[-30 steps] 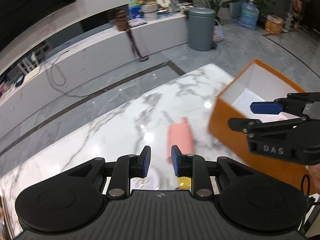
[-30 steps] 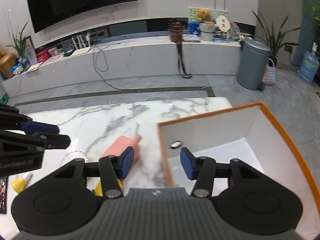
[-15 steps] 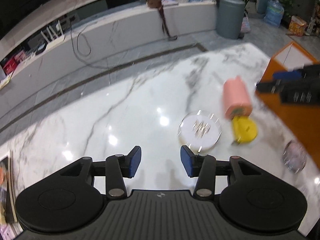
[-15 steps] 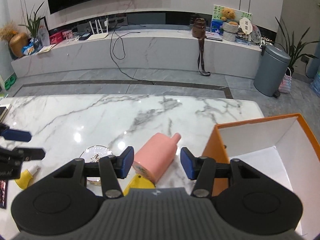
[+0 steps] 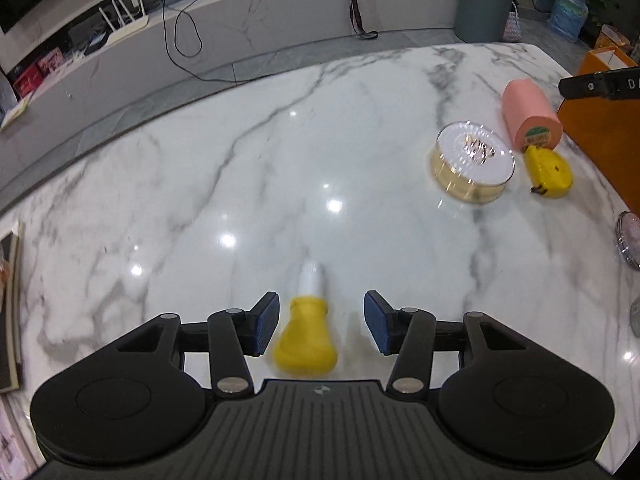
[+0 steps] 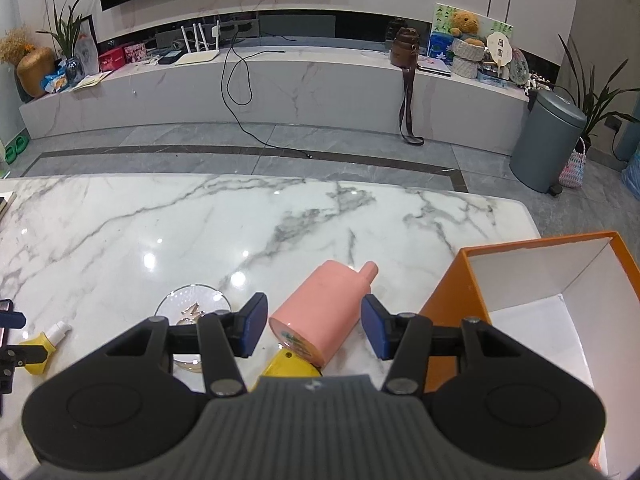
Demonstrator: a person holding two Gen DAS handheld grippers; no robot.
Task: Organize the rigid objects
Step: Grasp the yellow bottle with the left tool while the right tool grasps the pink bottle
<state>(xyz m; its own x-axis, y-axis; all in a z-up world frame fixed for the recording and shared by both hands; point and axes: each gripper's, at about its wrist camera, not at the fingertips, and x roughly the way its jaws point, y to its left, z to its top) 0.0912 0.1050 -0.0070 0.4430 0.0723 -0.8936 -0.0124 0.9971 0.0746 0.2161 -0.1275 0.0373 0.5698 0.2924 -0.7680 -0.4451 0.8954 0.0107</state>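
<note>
Nozzle (image 5: 310, 280) of yellow bottle (image 5: 306, 342) pointing away

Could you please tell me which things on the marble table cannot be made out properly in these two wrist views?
- Yellow bottle: blurred in the left wrist view, its base hidden under the left gripper, whose jaws are opening around it.
- Yellow tape measure: mostly hidden by the right gripper body in the right wrist view.
- Round item: cut off by the left wrist view's right edge.
- Orange box: its floor is partly cut off.
</note>
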